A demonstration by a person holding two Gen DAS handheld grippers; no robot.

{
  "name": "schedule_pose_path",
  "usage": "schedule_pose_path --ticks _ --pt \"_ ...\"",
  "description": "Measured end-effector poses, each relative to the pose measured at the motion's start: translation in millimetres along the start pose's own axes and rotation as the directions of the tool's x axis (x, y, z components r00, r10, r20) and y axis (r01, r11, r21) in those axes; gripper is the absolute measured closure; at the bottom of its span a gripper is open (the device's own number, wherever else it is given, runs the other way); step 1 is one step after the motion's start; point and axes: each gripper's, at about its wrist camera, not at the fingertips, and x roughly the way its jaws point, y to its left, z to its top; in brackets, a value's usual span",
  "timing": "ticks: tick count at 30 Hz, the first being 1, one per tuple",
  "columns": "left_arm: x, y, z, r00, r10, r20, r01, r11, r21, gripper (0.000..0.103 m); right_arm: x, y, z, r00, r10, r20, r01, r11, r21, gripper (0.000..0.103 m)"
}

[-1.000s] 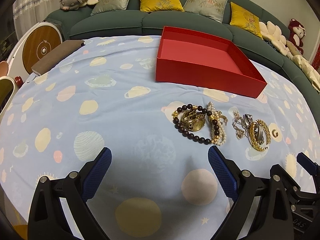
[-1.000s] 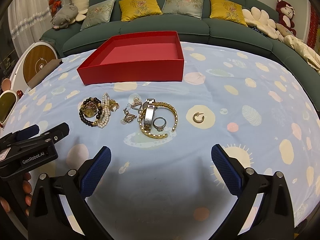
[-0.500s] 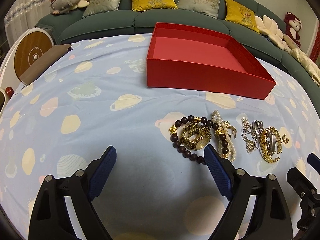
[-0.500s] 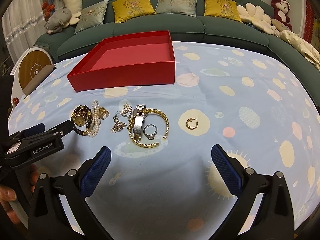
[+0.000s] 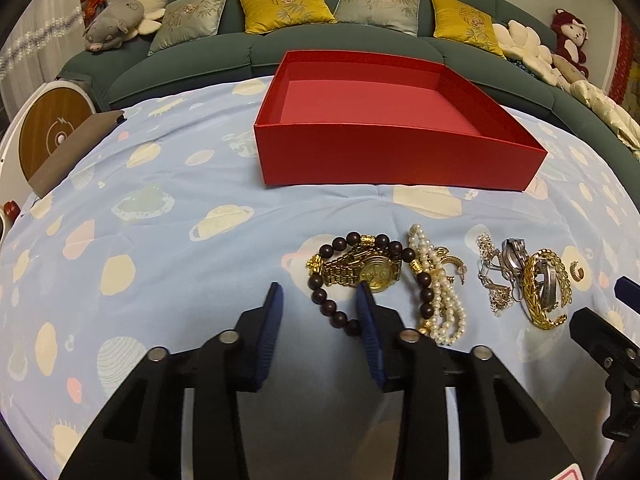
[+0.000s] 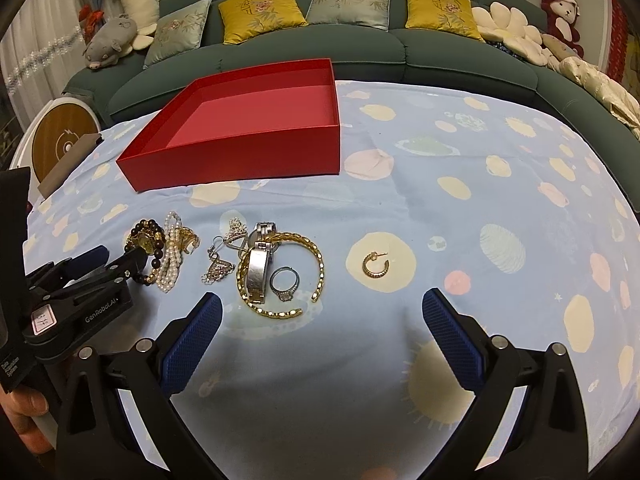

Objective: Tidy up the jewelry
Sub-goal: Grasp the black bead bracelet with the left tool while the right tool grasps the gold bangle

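Jewelry lies on a blue planet-print cloth [image 5: 160, 240] in front of an open red box [image 5: 400, 156]. My left gripper [image 5: 319, 294] points down at a dark bead bracelet [image 5: 332, 308] wrapped around a gold watch [image 5: 376, 270]. Its jaws are closing, with the bracelet's near-left beads between the fingers, and the pads are clear of them. A pearl bracelet [image 5: 444, 300] lies just to the right. My right gripper [image 6: 320, 312] is open and holds nothing. It hovers just short of a gold bangle [image 6: 316, 256], a silver watch [image 6: 258, 272] and a ring [image 6: 285, 282]. A gold hoop earring [image 6: 375, 266] lies apart.
A green sofa [image 6: 440, 52] with cushions and plush toys curves behind the table. A round white device [image 5: 48, 132] and a brown board [image 5: 76, 148] stand at the far left. A silver chain tangle [image 5: 494, 280] lies between the two jewelry piles. A person's hand [image 6: 24, 420] holds the left gripper.
My left gripper has come forward and down to the bead bracelet, and its jaws have narrowed a lot. The right gripper has crept a little closer to the bangle pile.
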Motion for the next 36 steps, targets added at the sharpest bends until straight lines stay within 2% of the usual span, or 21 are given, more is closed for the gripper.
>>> schedule_pose_path --ticks 2,3,13,21,29,36 --pt "-1 2 1 1.0 -0.02 -0.003 0.02 1.0 -0.008 0.095 3 2 1 1.0 0.01 -0.005 -0.01 1.0 -0.006 0.007" --pt "-1 4 2 0.999 -0.033 -0.007 0.033 0.999 -0.013 0.097 4 2 1 1.0 0.016 -0.008 -0.016 1.0 -0.007 0.007" --pt "-32 9 6 0.99 -0.132 0.051 0.134 0.991 -0.03 0.098 15 11 4 0.999 0.044 -0.021 -0.045 0.998 -0.031 0.01" --pt "-55 10 7 0.969 -0.236 0.077 0.239 0.97 -0.042 0.098 31 15 8 0.997 0.067 -0.049 -0.068 0.997 -0.029 0.016" --pt "-66 8 4 0.955 -0.287 0.074 0.29 0.956 -0.034 0.098 32 16 6 0.996 0.073 -0.053 -0.076 0.995 -0.062 0.048" --pt "-77 9 3 0.948 -0.306 0.086 0.309 0.951 -0.024 0.098 22 13 6 0.995 0.096 -0.03 -0.098 0.994 -0.056 0.048"
